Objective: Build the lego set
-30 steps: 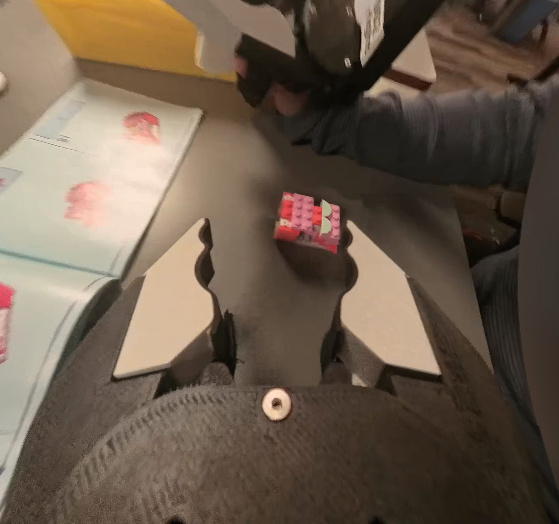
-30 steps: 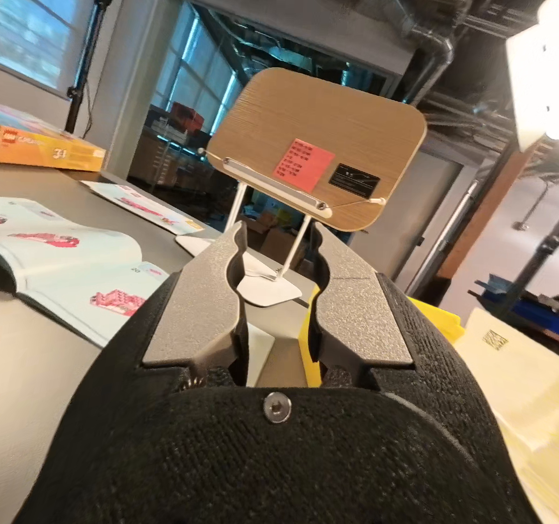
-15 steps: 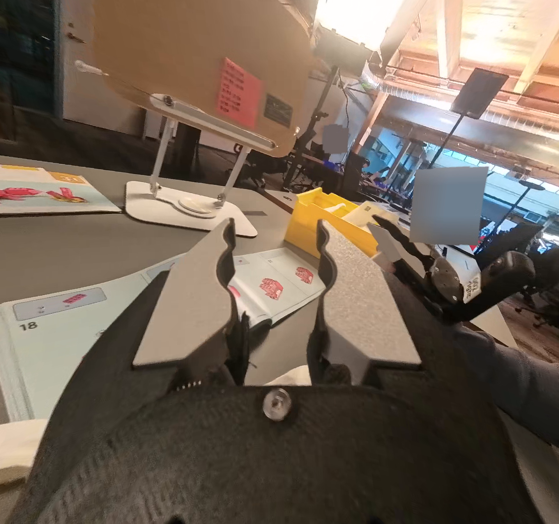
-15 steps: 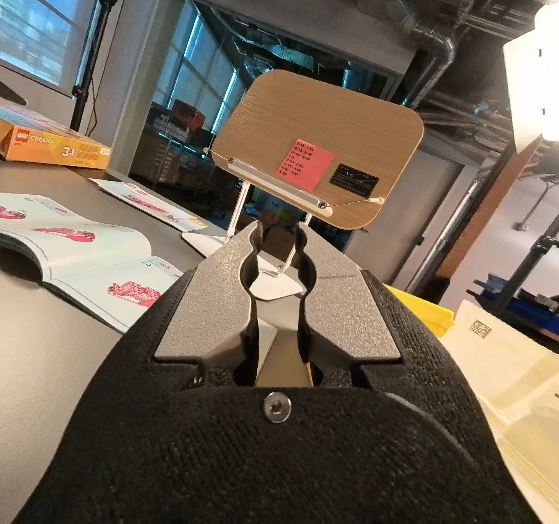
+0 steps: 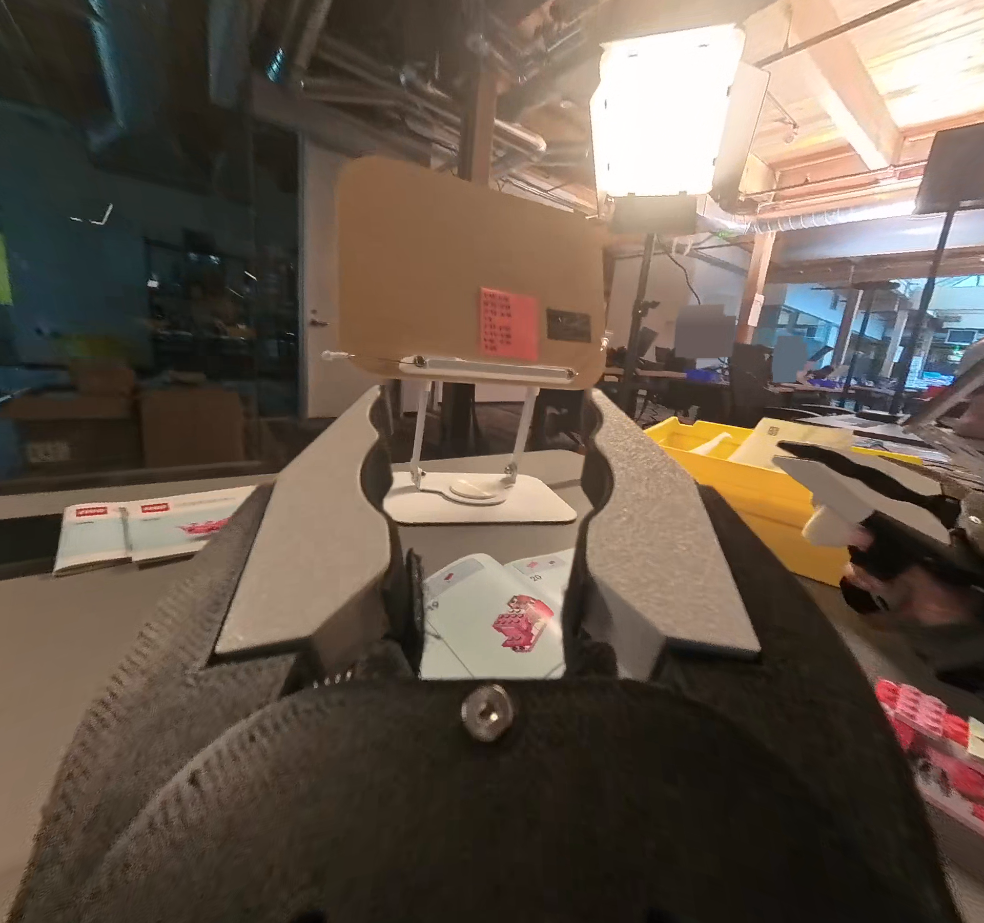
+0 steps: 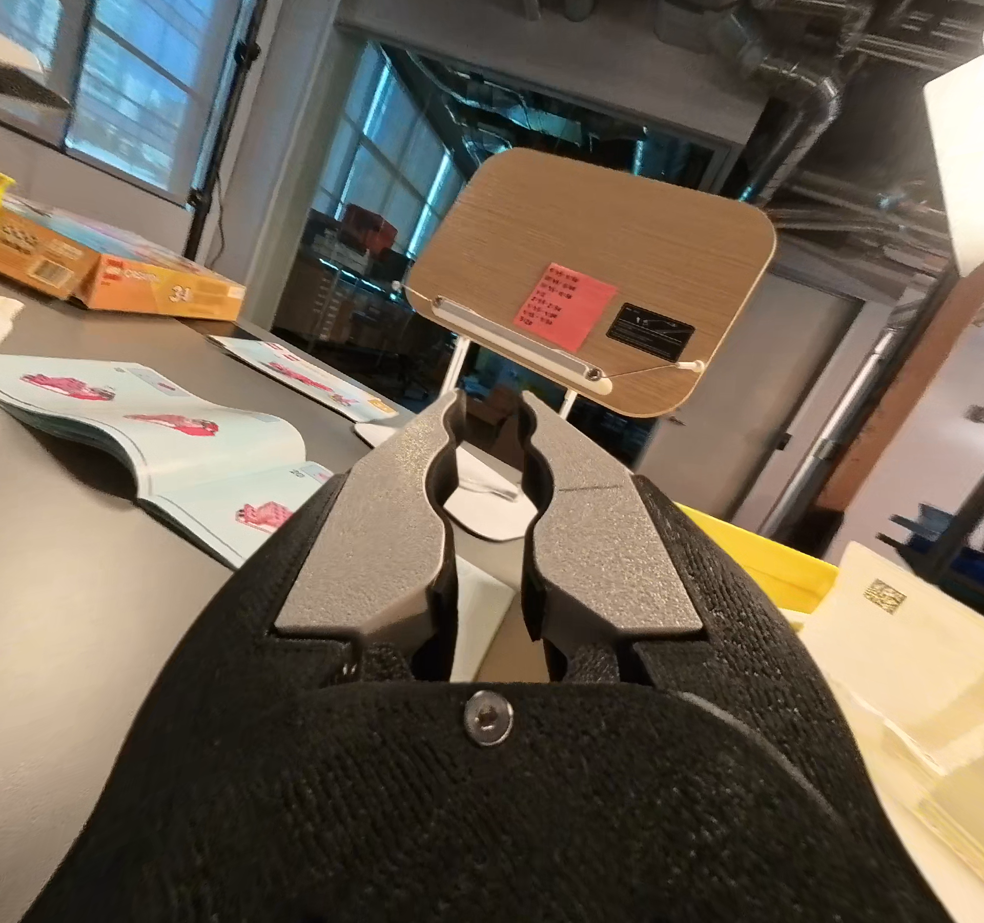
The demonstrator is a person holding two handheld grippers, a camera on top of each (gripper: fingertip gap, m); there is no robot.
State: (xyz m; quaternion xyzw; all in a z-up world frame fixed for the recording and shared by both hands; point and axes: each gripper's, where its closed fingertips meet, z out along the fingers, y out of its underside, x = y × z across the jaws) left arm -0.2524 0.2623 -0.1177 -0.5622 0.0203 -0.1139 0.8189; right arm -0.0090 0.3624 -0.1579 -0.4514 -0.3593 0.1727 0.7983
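Hovering: left tongs (image 5: pixel 484 402) stood released, empty, above open booklet (image 5: pixel 495 626) near tabletop (image 5: pixel 80 631) middle.
Right tongs (image 6: pixel 490 407): nearly clenched, grasping nothing, facing book stand (image 6: pixel 585 269).

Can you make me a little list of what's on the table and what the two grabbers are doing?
left gripper: open, nothing between its fingers
right gripper: fingers apart, nothing between them
straight ahead: wooden book stand with a pink note
open booklet: lying flat on the grey table
yellow bin: right of the stand
pink brick model: on the table, low right in the left view
orange box: far left
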